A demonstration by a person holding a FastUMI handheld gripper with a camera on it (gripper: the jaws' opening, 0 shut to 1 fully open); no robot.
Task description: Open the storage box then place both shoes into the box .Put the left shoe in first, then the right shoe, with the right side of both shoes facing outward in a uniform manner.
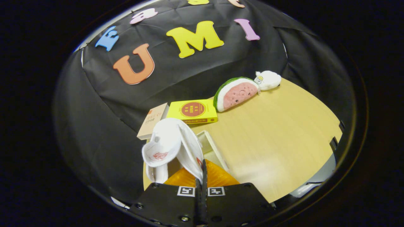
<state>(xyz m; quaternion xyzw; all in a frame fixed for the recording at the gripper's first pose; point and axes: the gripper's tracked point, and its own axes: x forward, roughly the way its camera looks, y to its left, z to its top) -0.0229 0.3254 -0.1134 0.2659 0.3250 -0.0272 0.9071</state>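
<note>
Fingers (202, 176) were clamped on a white fabric slipper (172, 145), lifted above an orange ribbed storage box (217, 178). Yellow book (193, 111) lay at twelve o'clock on the wooden worktop (277, 138).

Tongs (201, 171) seen from the rear, fingers drawn together with only a thin gap between them, pinching the edge of a white slipper (172, 146). The slipper rises from the fingertips toward 11 o'clock. Both finger bodies lie level, side by side, each bearing a square marker.

A light wooden table (277, 132) stands against the black cloth wall (94, 110).
</note>
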